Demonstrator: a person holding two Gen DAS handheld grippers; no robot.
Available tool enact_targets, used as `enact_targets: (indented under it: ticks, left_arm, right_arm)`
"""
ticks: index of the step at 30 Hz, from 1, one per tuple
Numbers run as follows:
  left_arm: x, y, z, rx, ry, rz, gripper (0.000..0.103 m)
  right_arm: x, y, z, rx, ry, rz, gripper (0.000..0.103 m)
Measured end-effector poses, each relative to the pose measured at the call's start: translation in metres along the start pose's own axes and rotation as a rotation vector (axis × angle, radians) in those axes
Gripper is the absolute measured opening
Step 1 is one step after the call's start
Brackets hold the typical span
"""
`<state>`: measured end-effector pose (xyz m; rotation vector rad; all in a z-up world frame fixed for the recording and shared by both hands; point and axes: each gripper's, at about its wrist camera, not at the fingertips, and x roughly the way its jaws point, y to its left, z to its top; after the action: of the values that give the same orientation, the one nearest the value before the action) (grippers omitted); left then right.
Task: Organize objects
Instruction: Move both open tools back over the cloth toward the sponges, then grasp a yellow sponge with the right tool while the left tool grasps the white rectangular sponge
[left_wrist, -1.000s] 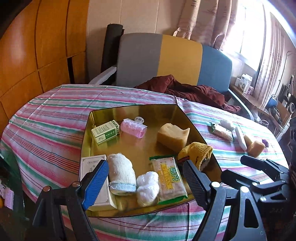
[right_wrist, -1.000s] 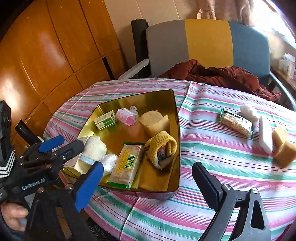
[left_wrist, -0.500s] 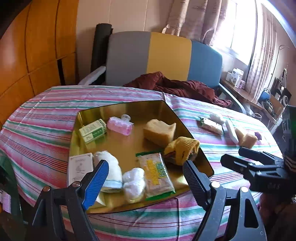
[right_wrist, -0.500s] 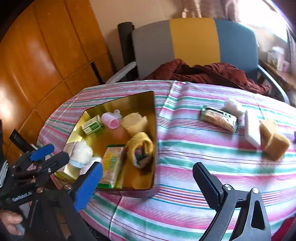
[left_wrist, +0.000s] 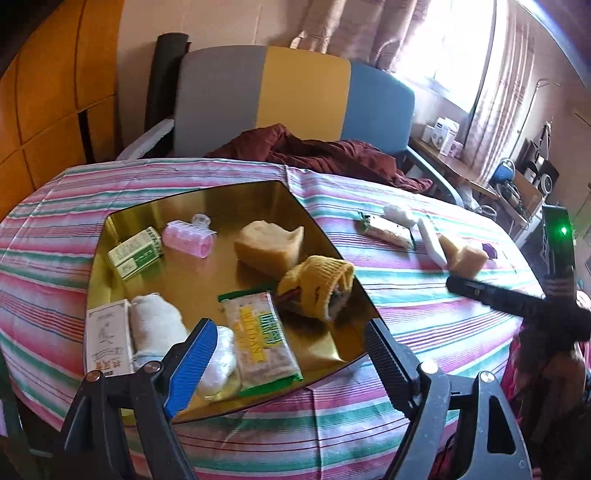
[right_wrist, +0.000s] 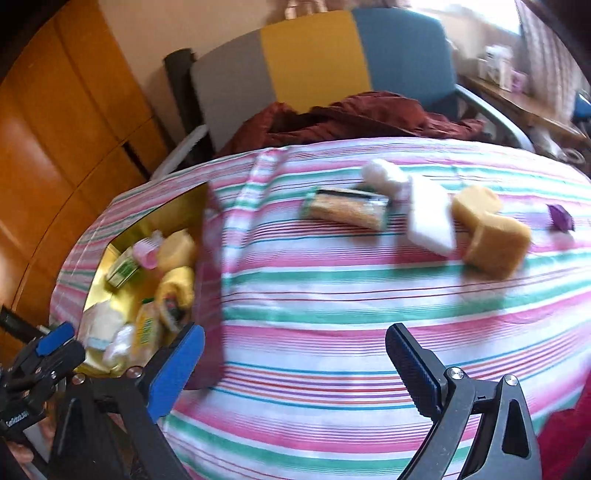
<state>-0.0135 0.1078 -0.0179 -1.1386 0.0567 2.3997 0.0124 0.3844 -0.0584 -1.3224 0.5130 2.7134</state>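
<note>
- The loose things still out on the counter (right_wrist: 332, 295) lie in a cluster toward its far right edge: a green-edged snack packet (right_wrist: 347, 208), a white wad (right_wrist: 380, 173), a flat white block (right_wrist: 430, 216), two tan sponge-like chunks (right_wrist: 491, 236) and a small purple scrap (right_wrist: 560, 217).
- The chunks look light and soft; a squeeze across their flat sides should hold, though they will likely give.
- The packet is probably slippery and crushable, best pinched across its short width.
- The white block looks stiff and thin; take it across its narrow edges.
- The gold tray (left_wrist: 325, 229), near the counter's left edge, already holds boxes, a pink roller, a yellow knit piece and another packet.
- The right hand-held gripper (right_wrist: 295, 354) hovers released over the stripes, empty.
- The left hand-held gripper (left_wrist: 288, 350) is also spread and empty, at the tray's near rim.
</note>
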Motion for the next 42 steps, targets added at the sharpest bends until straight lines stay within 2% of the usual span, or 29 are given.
enact_targets:
  ticks: [10, 14, 29, 32, 34, 38, 42]
  left_arm:
    - [0.014, -0.015, 0.009, 0.000, 0.033, -0.052, 0.083]
    - [0.019, -0.024, 0.011, 0.023, 0.052, -0.077, 0.083]
    - [0.049, -0.072, 0.022, 0.107, 0.125, -0.129, 0.083]
    - [0.055, -0.085, 0.025, 0.132, 0.131, -0.146, 0.083]
    - [0.057, -0.092, 0.028, 0.144, 0.132, -0.157, 0.083]
    - [0.066, -0.105, 0.035, 0.162, 0.142, -0.171, 0.083]
    - [0.077, -0.116, 0.042, 0.171, 0.156, -0.166, 0.083]
  right_arm:
    - [-0.032, -0.103, 0.036, 0.147, -0.074, -0.217, 0.100]
    - [-0.039, -0.140, 0.049, 0.214, -0.093, -0.275, 0.102]
    - [0.023, -0.158, 0.067, 0.134, -0.036, -0.347, 0.101]
    - [0.032, -0.162, 0.069, 0.123, -0.008, -0.337, 0.086]
    - [0.037, -0.163, 0.068, 0.113, 0.016, -0.321, 0.057]
    - [0.023, -0.153, 0.070, 0.065, -0.006, -0.306, 0.055]
    - [-0.004, -0.152, 0.072, 0.087, -0.067, -0.247, 0.055]
